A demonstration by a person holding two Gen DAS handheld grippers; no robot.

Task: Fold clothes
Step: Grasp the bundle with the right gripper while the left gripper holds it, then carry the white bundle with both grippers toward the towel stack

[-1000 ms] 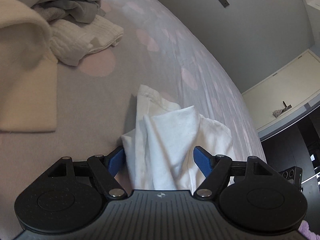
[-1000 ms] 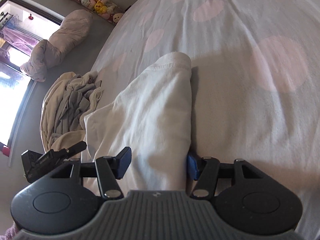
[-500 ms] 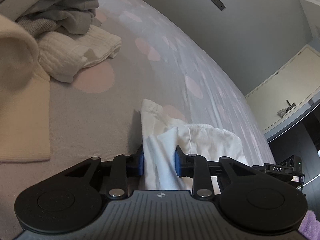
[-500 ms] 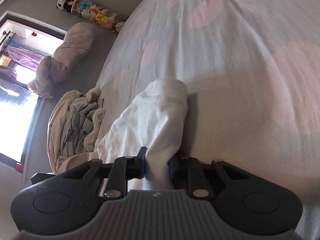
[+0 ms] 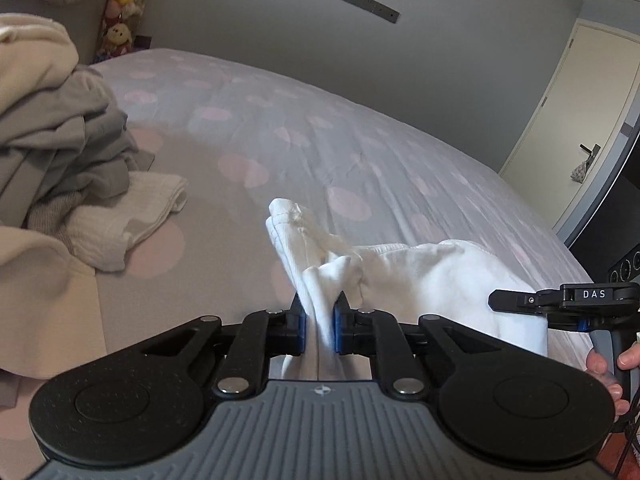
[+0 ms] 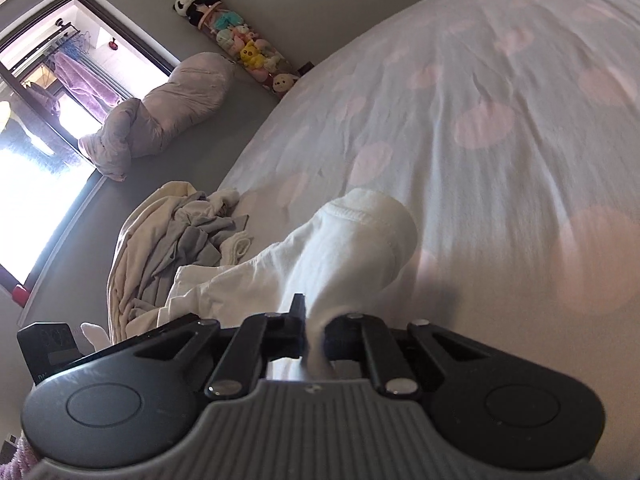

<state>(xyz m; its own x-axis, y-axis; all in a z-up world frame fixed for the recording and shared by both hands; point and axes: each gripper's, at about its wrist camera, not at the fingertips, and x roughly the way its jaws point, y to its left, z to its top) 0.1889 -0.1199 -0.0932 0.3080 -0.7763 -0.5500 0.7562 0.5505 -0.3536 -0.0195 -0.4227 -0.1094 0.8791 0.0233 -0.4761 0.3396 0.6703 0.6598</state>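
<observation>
A bedroom in a home — a wide bed under a grey sheet with pink dots fills both views. Loose clothes lie heaped on it, a rolled duvet sits on the floor by a bright window, and a row of plush toys lines the wall. A cream door with a handle closes the far corner — plain grey walls all round.

Bed: open sheet from 11 to 2 o'clock of the left gripper, clear to the far edge. Laundry pile: blocks 9 to 10 o'clock, folded cloth at its near edge. White garment: bunched at 2 to 3 o'clock, spanning to the right gripper.
</observation>
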